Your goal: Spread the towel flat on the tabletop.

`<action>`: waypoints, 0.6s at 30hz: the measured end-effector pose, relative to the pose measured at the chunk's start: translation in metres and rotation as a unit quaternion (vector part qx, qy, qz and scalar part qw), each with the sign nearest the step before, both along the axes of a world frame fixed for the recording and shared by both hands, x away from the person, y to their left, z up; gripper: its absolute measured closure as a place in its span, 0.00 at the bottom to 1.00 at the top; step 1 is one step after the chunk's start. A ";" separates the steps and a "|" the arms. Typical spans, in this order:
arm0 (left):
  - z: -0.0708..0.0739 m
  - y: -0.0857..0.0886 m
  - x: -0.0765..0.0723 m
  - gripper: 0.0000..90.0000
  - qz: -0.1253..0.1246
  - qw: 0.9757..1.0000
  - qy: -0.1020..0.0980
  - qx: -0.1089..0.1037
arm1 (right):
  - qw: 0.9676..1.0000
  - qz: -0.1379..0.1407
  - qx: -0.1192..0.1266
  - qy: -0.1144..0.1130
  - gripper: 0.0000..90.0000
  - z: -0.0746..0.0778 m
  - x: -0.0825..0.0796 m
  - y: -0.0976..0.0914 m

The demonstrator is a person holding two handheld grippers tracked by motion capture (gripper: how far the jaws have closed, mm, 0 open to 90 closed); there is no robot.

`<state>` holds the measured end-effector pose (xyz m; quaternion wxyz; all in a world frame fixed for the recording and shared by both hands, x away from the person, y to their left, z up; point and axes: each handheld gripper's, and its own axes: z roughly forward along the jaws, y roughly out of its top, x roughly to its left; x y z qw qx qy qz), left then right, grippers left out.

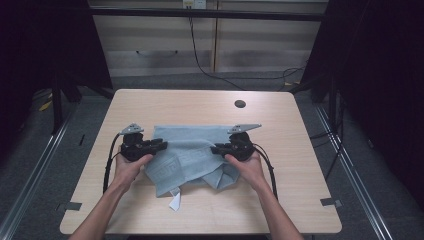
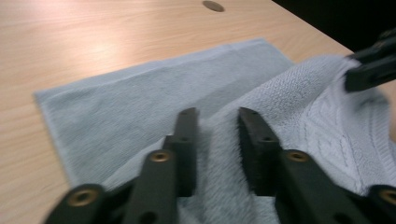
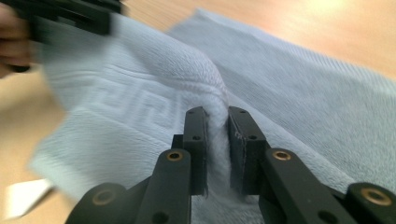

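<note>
While your right tongs (image 3: 217,149) pinch a raised ridge of the pale blue towel (image 3: 299,93) between narrowly parted jaws, your left tongs (image 2: 217,149) stand wider, towel pile between them; whether their pads press it you cannot tell. Towel lies mid-tabletop (image 1: 200,102), near edge lifted and folded over, patterned band up. White tag (image 1: 175,201) at the front.
</note>
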<state>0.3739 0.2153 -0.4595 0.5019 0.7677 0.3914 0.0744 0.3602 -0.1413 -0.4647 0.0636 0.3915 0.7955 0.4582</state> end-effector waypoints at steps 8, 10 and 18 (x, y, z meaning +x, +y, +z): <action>0.032 0.013 -0.058 0.71 -0.064 0.996 -0.065 -0.015 | 0.999 -0.029 -0.013 0.018 0.67 -0.021 0.007 0.000; 0.027 0.010 -0.071 0.75 -0.096 0.993 -0.064 0.004 | 0.999 -0.029 0.001 0.014 0.61 -0.017 0.005 -0.005; -0.029 0.015 -0.074 0.64 -0.115 0.991 0.002 0.065 | 0.996 -0.074 0.033 -0.035 0.62 0.014 -0.009 -0.054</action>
